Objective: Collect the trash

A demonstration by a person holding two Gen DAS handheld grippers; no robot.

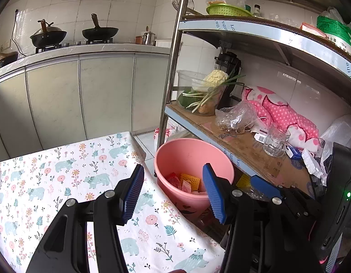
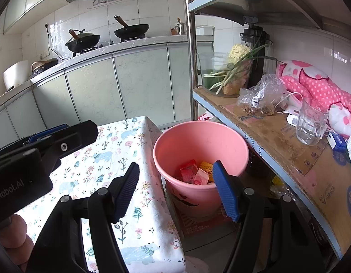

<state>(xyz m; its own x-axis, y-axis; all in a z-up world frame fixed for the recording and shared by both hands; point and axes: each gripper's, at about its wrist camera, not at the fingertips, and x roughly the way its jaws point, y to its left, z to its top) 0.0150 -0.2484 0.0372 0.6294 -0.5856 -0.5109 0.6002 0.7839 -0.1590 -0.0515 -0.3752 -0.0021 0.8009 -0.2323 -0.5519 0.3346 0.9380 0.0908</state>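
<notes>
Pink plastic bucket [image 2: 200, 145], upright on floor just beside tabletop [image 2: 120, 154] edge, under shelf. Inside at bottom: red wrappers [image 2: 188, 171], pink packet [image 2: 201, 177], yellow foam net [image 2: 206, 166], piled together.

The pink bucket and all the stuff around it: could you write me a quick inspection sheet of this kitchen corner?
Surface: table under a floral bear-print cloth; no trash seen on it.
Job's things: pink bucket beside the table, holding red, pink and yellow wrappers.
Clutter: shelf with a glass mug, plastic bag, tub of vegetables, pink dotted cloth.
Grippers: left tool and right tool both open, empty.
Cables: white cord on the shelf; black cord on the wall by the stove.
Surroundings: two woks on the counter, grey cabinets.
</notes>
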